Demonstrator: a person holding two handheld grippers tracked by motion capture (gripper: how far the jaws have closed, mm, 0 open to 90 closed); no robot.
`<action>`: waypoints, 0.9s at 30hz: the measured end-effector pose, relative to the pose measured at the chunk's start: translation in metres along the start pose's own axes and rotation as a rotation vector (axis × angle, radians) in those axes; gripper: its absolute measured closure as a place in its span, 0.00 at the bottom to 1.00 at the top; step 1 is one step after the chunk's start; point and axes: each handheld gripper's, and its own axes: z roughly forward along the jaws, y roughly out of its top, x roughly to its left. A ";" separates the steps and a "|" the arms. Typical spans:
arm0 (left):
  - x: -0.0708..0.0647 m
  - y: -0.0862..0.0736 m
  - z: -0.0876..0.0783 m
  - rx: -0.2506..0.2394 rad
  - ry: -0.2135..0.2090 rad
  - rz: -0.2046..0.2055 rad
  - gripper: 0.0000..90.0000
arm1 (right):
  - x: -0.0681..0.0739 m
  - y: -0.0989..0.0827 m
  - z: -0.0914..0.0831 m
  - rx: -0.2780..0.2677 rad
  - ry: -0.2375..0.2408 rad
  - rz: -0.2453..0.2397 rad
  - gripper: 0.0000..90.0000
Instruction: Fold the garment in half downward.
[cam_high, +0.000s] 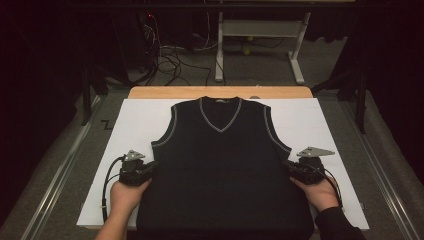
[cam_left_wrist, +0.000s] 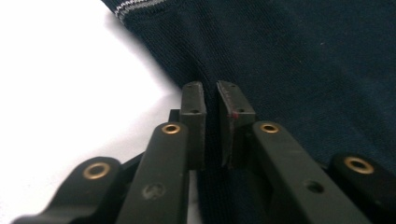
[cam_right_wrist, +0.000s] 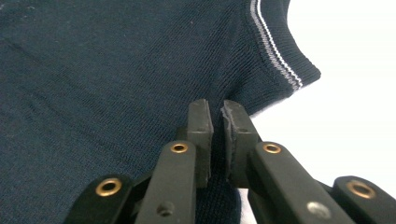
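Note:
A dark navy sleeveless V-neck vest (cam_high: 220, 165) with grey-striped trim lies flat, front up, on a white sheet (cam_high: 130, 125). My left gripper (cam_high: 150, 169) is at the vest's left side edge, below the armhole. In the left gripper view, the gripper (cam_left_wrist: 211, 86) has its jaws pinched together on the edge of the knit fabric (cam_left_wrist: 289, 56), which puckers toward them. My right gripper (cam_high: 287, 167) mirrors it at the right side edge. In the right gripper view, the gripper (cam_right_wrist: 215, 105) is shut on the vest's edge (cam_right_wrist: 116, 70) just under the striped armhole trim (cam_right_wrist: 275, 51).
The white sheet covers a wooden table (cam_high: 220, 92) whose far edge shows beyond the collar. Behind it stand a white table frame (cam_high: 260, 30) and loose cables (cam_high: 170, 60) on the floor. Metal rails (cam_high: 60, 170) run along both sides.

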 end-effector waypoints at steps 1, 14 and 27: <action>-0.001 0.000 0.000 -0.001 0.002 0.003 0.88 | 0.000 0.000 -0.001 -0.002 0.003 -0.001 0.95; 0.004 0.003 -0.022 -0.056 -0.014 0.013 0.88 | -0.003 -0.005 -0.022 -0.100 0.014 -0.039 0.95; 0.000 -0.014 -0.040 0.002 -0.074 0.066 0.88 | 0.001 -0.026 -0.045 -0.097 0.031 -0.064 0.96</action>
